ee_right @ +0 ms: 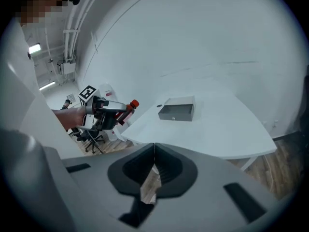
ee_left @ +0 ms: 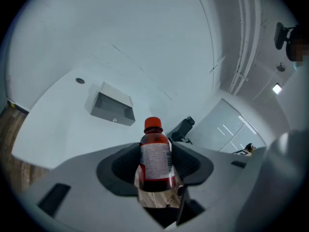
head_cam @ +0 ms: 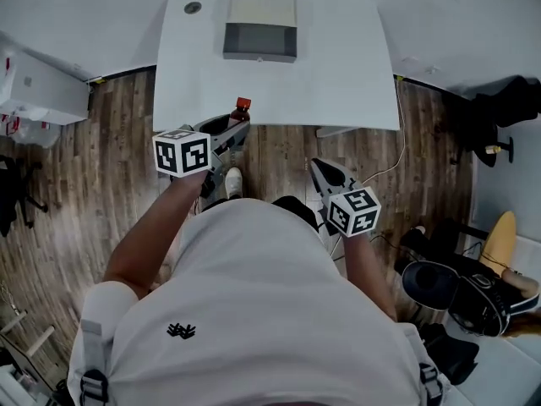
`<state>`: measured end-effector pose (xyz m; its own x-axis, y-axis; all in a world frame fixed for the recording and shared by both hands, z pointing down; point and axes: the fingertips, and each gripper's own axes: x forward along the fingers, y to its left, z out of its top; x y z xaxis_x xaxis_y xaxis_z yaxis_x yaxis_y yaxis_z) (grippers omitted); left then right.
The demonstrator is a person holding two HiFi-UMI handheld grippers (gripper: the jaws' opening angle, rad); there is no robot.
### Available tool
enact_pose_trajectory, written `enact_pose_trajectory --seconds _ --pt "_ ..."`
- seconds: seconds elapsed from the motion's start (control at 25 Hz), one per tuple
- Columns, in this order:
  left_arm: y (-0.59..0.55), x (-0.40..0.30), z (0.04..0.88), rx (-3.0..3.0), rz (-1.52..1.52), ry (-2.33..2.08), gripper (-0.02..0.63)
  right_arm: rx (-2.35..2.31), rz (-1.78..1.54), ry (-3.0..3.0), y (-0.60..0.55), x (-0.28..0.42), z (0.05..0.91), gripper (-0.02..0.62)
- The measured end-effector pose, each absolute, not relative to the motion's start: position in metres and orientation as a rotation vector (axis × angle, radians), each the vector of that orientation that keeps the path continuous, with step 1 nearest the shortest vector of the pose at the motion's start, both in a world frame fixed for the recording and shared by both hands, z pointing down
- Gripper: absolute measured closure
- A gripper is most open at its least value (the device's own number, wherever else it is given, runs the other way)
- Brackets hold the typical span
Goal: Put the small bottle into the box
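A small bottle (ee_left: 155,159) of dark red liquid with an orange-red cap and a white label stands between the jaws of my left gripper (ee_left: 156,170), which is shut on it. In the head view the small bottle (head_cam: 240,112) is held at the near edge of the white table (head_cam: 338,83). The grey open box (head_cam: 260,29) sits at the table's far side, and shows as the box (ee_left: 113,107) beyond the bottle. My right gripper (ee_right: 153,170) is shut and holds nothing; it hangs below the table's near edge (head_cam: 319,171). From there the left gripper (ee_right: 107,111) and bottle (ee_right: 126,109) show at the left.
A small round dark hole (head_cam: 193,8) marks the table's far left corner. Wood floor (head_cam: 101,167) lies either side of the table. A dark office chair (ee_left: 182,127) stands beyond it. Bags and a chair (head_cam: 473,286) crowd the right, and a white cabinet (head_cam: 42,91) stands at the left.
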<state>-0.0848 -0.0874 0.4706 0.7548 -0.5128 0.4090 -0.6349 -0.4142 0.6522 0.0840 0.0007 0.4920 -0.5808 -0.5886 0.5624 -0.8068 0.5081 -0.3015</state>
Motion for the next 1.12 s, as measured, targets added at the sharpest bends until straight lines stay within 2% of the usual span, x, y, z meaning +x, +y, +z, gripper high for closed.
enact_pose_trajectory --seconds 0.28,0.84,1.12 --pt "-0.166 -0.087 0.485 2.072 0.224 -0.860 0.396 1.201 0.797 -2.328 -0.031 0.074 0.495 0.588" --pt "-0.320 -0.009 0.545 1.921 0.359 -1.072 0.396 1.098 0.820 -2.387 -0.150 0.173 0.513 0.588" --pt "-0.358 -0.005 0.596 1.770 0.501 -1.200 0.396 1.023 0.877 -2.417 -0.193 0.206 0.528 0.588"
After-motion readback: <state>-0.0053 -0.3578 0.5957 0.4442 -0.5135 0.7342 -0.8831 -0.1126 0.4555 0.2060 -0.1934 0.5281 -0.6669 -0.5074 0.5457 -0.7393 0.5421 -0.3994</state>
